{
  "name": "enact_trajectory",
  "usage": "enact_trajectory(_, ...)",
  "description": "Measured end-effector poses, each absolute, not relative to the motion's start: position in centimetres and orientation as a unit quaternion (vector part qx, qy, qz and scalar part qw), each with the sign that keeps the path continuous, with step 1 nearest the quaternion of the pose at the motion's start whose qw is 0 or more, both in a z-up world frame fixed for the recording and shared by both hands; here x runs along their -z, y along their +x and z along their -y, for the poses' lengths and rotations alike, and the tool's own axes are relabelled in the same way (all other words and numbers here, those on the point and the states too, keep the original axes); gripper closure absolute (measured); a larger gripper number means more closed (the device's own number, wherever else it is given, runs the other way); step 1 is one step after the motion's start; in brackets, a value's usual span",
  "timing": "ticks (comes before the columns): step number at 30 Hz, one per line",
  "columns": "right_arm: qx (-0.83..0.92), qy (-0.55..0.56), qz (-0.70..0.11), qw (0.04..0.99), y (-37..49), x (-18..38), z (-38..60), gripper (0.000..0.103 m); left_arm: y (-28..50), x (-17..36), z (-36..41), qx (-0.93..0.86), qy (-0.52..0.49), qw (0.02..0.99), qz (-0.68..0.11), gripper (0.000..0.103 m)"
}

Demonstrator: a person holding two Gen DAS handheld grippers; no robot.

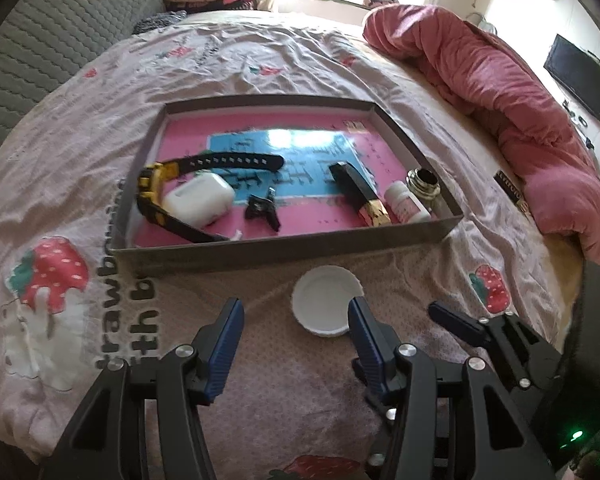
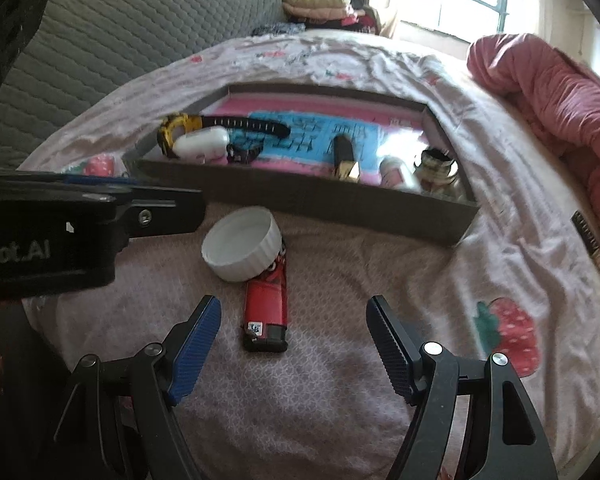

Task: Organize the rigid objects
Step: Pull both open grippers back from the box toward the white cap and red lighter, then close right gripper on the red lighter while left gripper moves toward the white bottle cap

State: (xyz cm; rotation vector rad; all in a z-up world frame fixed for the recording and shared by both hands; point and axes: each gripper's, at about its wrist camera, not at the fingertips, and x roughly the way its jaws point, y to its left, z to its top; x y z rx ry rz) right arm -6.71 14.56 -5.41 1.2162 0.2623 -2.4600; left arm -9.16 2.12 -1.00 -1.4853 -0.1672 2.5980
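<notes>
A white ribbed lid (image 1: 326,306) lies open side up on the strawberry-print bedsheet, just in front of the grey tray (image 1: 284,250). My left gripper (image 1: 296,316) is open above the sheet. Its right finger overlaps the lid's near edge and its left finger stands well clear. A red lighter (image 2: 266,308) lies behind the lid (image 2: 242,244), its far end tucked under it. My right gripper (image 2: 294,316) is open, with the lighter's black end on the sheet between its fingers. The pads touch nothing.
The tray holds a yellow-black watch (image 1: 160,188), a white earbud case (image 1: 198,200), a black clip (image 1: 262,212), a black-gold tube (image 1: 360,196), a small white bottle (image 1: 406,202) and a metal-necked jar (image 1: 422,186). A pink quilt (image 1: 520,120) lies bunched at the right.
</notes>
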Motion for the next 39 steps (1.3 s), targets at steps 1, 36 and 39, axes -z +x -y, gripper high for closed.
enact_trajectory(1,0.874,0.435,-0.094,0.193,-6.8,5.7,-14.5,0.027,-9.3,1.3,-2.4,-0.864,-0.496,0.075,0.055,0.049)
enact_trajectory(36,0.874,0.435,-0.067,0.206,-8.7,6.6,-14.8,0.027,-12.5,5.2,-4.4,-0.843,-0.524,0.105,0.061,0.046)
enact_trajectory(39,0.875,0.433,-0.072,0.206,-8.7,6.6,-14.5,0.027,-12.6,5.7,-4.2,-0.84,-0.53,0.096,0.063,0.046)
